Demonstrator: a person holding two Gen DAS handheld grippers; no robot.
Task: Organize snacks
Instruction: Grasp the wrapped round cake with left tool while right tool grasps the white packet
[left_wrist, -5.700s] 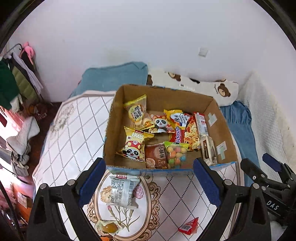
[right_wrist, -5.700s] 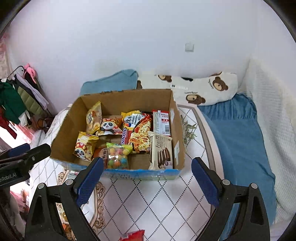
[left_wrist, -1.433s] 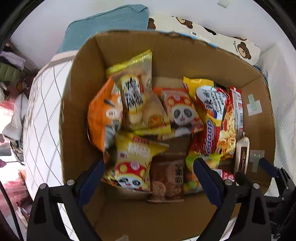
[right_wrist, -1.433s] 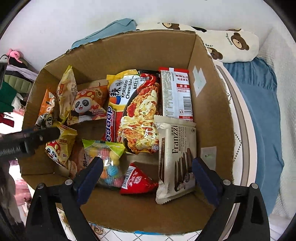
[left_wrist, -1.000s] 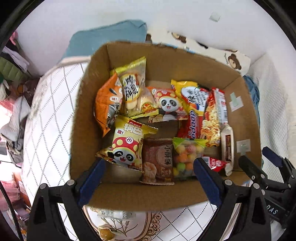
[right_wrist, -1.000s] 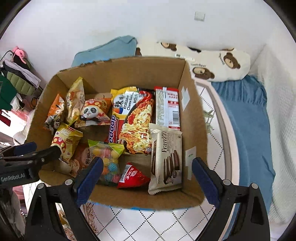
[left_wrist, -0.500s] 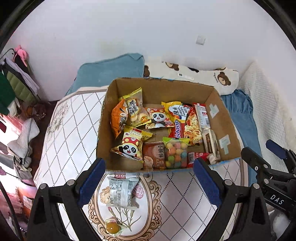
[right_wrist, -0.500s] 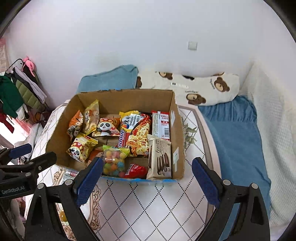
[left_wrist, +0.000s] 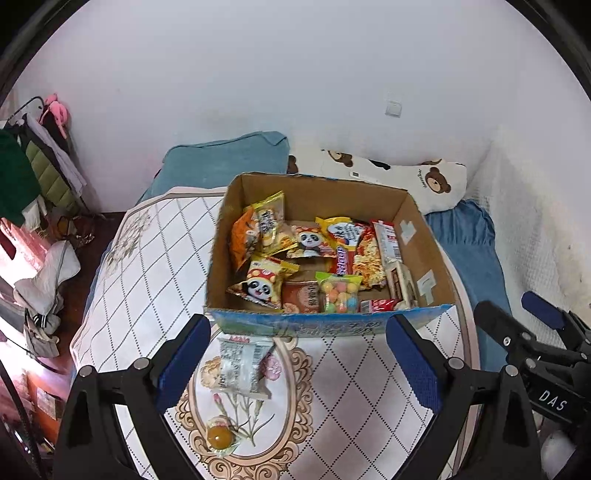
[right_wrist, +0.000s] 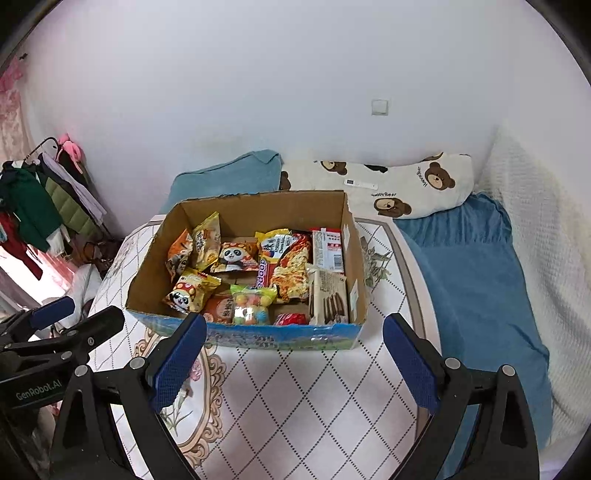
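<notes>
Snacks are packed in a cardboard box (left_wrist: 424, 236) on the bed: panda bags (left_wrist: 258, 284), noodles (left_wrist: 364, 254), candy (left_wrist: 338, 293), a wafer pack (right_wrist: 330, 293). A grey packet (left_wrist: 240, 365) and a round yellow sweet (left_wrist: 220, 436) are left on the quilt (left_wrist: 351, 387) just before the box. The left gripper (left_wrist: 297, 365) and right gripper (right_wrist: 293, 362) are held wide and empty, short of the box.
</notes>
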